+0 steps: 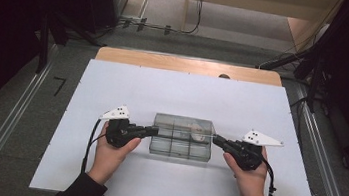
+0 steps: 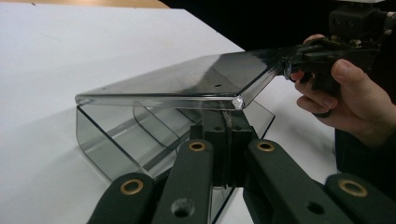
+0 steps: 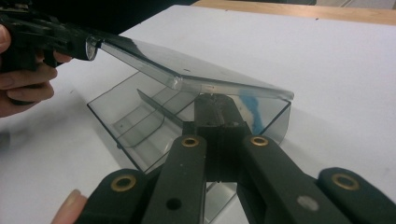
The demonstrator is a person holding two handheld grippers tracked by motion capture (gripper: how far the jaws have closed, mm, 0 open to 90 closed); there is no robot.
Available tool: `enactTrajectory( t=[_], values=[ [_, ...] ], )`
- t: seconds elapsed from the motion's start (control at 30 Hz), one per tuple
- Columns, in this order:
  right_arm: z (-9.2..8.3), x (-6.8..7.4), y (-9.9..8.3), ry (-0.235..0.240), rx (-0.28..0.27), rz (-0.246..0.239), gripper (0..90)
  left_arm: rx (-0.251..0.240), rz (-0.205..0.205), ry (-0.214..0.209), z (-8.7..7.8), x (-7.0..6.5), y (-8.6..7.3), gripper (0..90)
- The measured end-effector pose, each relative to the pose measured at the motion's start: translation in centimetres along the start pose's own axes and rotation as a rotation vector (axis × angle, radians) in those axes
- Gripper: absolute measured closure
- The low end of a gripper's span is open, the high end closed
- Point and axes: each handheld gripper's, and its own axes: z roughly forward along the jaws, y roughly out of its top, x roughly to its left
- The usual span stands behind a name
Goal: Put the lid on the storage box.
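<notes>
Clear smoky plastic compartment box (image 1: 181, 138) at the middle of the white surface (image 1: 102, 175).
Hinged clear lid (image 2: 187, 81) raised above the box, clamped at its left end by the left hand-held gripper (image 1: 154, 130) and at its right end by the right hand-held gripper (image 1: 215, 140), jaws together on the lid edges.

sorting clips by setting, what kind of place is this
Probably a lab or recording workspace, not a home. A white board covers a wooden table, metal floor rails run along both sides, and loose black cables trail across the grey floor beyond it.
</notes>
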Motion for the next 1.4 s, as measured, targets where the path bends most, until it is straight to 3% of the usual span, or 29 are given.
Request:
enactTrajectory(
  t=[0.43,0.67,1.03,1.23,1.4],
  values=[
    [-0.6,0.3,-2.3,0.003,0.015,-0.002,88.2,0.019,-0.012,0.004,-0.7,-0.3,-2.6,90.0],
    [-0.5,0.6,-3.5,0.020,0.050,0.000,88.2,0.039,-0.025,0.004,-0.8,-0.5,-4.0,90.0],
    [-1.2,0.5,-4.3,-0.001,0.069,-0.007,88.1,0.062,-0.025,0.022,-1.8,-0.6,-5.0,89.8],
    [-2.1,-0.1,-4.6,-0.024,0.056,0.000,84.9,0.026,0.006,0.039,-3.2,-0.5,-5.0,76.7],
    [-2.9,-0.4,-4.7,-0.027,0.028,-0.022,63.4,0.015,0.040,0.096,-4.1,-0.6,-4.8,50.7]
  ],
)
